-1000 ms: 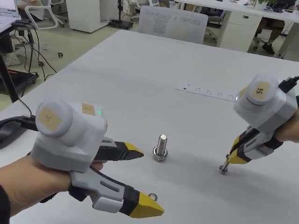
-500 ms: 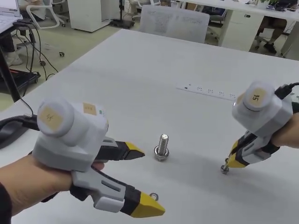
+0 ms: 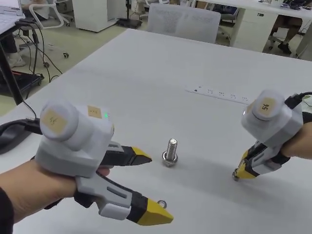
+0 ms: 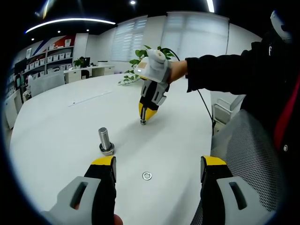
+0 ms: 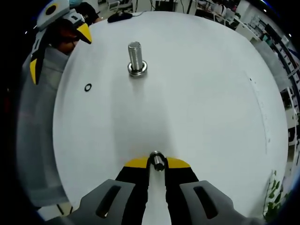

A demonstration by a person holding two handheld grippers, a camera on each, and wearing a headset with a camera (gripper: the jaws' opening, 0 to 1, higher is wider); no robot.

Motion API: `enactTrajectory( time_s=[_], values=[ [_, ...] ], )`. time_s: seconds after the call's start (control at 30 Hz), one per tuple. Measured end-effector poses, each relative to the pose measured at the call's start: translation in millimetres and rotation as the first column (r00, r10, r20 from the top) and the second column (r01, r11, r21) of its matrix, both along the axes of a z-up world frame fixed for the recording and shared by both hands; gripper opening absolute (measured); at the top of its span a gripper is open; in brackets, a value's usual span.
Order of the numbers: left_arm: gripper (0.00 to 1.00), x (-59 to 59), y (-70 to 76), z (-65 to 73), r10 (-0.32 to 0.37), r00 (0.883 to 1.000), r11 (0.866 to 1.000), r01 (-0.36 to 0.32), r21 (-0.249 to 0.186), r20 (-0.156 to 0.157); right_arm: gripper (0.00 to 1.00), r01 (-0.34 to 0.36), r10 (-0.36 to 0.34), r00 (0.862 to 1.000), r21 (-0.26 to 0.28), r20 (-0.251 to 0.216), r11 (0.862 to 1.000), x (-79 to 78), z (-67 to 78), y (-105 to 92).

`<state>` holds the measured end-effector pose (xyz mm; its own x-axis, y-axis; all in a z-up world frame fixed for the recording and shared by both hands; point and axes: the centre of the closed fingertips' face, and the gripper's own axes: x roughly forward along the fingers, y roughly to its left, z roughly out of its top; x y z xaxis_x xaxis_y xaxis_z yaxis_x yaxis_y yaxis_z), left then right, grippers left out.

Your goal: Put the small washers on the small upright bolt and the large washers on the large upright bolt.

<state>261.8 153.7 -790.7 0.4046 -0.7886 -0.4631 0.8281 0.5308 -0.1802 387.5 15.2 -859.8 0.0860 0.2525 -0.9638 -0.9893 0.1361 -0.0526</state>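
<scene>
Head view: I read the left gripper (image 3: 148,187) low over the near edge of the white table (image 3: 146,73), jaws spread wide apart. A small washer (image 3: 161,204) lies flat on the surface just beside the nearer jaw tip. The large upright bolt (image 3: 169,152) stands just beyond the farther jaw tip, apart from it, with a ring seated at its foot. Toward the right edge, the right gripper (image 3: 240,172) points steeply down, tips at the small upright bolt (image 3: 235,176), which is mostly hidden. Open surface runs between the two bolts and on to a power strip (image 3: 219,94) toward the far edge.

Left gripper view: the left gripper (image 4: 158,163) jaws stand apart, nothing between them. The small washer (image 4: 147,176) lies in the gap, just ahead. The large upright bolt (image 4: 106,140) stands ahead of one jaw tip. Further out, the right gripper (image 4: 145,115) bears down on the small upright bolt (image 4: 143,122). The table edge passes close by the other jaw, with a mesh chair (image 4: 243,150) beyond.

Right gripper view: the right gripper (image 5: 157,164) jaws are drawn together, clamped on the top of the small upright bolt (image 5: 157,161). Bare surface separates it from the large upright bolt (image 5: 136,58). The small washer (image 5: 88,87) lies near the table edge, beside the left gripper (image 5: 58,51).
</scene>
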Motion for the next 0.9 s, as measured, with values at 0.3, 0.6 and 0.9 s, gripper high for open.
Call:
enactTrajectory(
  time_s=[0.3,0.6,0.9],
  values=[
    [0.73,-0.1,0.1,0.5,0.003,1.000,1.000,-0.003,0.000,-0.001,0.13,-0.001,0.001,1.000,-0.005,-0.003,1.000,-1.0,-4.4,0.4],
    [0.73,0.3,0.0,0.6,0.003,1.000,1.000,-0.003,0.000,-0.001,0.13,-0.003,0.003,1.000,-0.005,-0.003,1.000,-1.1,-6.3,1.3],
    [0.73,0.2,0.2,1.2,0.005,1.000,1.000,-0.005,-0.003,0.001,0.14,-0.002,0.002,1.000,-0.005,-0.007,1.000,-1.7,-6.9,1.9]
  ],
)
